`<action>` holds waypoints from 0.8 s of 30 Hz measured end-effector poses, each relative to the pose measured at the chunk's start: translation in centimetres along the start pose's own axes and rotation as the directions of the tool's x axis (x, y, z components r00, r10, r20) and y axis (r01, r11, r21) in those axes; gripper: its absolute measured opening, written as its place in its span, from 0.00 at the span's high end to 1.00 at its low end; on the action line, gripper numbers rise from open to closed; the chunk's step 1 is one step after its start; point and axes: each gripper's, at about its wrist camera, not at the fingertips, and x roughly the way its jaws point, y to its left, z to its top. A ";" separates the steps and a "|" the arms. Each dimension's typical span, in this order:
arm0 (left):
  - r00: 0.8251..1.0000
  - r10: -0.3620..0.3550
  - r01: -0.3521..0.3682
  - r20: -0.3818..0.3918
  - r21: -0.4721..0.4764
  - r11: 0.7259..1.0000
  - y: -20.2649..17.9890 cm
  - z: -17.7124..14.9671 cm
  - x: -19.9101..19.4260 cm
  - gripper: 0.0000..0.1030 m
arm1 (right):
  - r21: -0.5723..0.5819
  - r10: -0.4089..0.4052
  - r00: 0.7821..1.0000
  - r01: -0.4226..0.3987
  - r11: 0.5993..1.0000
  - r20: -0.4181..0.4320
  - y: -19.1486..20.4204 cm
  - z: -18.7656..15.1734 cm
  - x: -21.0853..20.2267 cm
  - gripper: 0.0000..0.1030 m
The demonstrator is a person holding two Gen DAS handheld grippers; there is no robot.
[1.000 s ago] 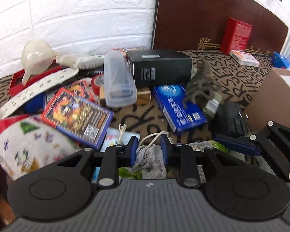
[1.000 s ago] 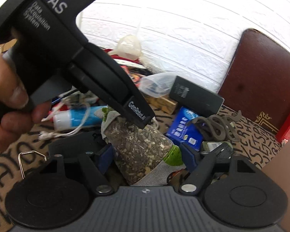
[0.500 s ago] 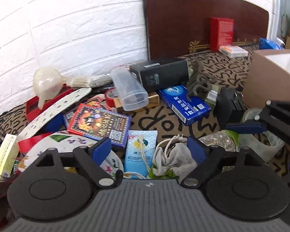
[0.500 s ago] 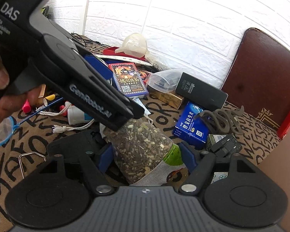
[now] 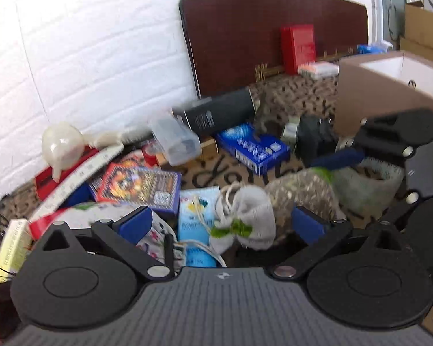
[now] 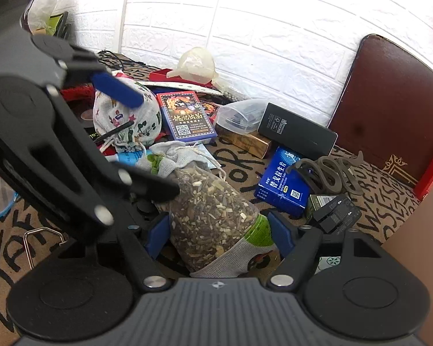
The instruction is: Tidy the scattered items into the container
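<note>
My right gripper (image 6: pixel 218 230) is shut on a mesh bag of dried herbs (image 6: pixel 210 210), holding its lower end just above the patterned mat. The bag's grey drawstring top (image 5: pixel 245 216) lies between the spread fingers of my left gripper (image 5: pixel 222 225), which is open and holds nothing. The left gripper also shows in the right wrist view (image 6: pixel 72 144), over the bag's top. The cardboard container (image 5: pixel 389 86) stands at the right, its open top showing white inside.
Clutter lies along the white brick wall: a floral cloth pouch (image 6: pixel 124 115), a card box (image 6: pixel 184 118), a clear plastic case (image 6: pixel 239 115), a black box (image 6: pixel 297 132), a blue box (image 6: pixel 285 184), a funnel (image 6: pixel 196 63) and a dark rubber snake (image 6: pixel 332 173).
My left gripper let go of the bag's drawstring top, opened wide and drew back and up. The right gripper stays shut on the herb bag.
</note>
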 end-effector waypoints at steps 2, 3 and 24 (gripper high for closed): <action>0.999 -0.038 0.038 -0.010 -0.016 0.999 0.1 0.1 0.7 0.00 | -0.002 -0.001 1.000 0.001 1.000 0.000 0.0 0.0 0.0 0.29; 0.998 -0.058 0.058 -0.013 -0.024 0.998 0.1 0.1 1.1 0.00 | -0.003 -0.003 1.000 0.003 1.000 -0.001 0.0 -0.1 0.0 0.29; 0.958 -0.217 0.222 0.187 -0.008 0.975 -0.9 2.6 -6.1 0.52 | -0.050 -0.145 0.978 0.154 0.987 0.152 0.1 1.8 -6.0 0.35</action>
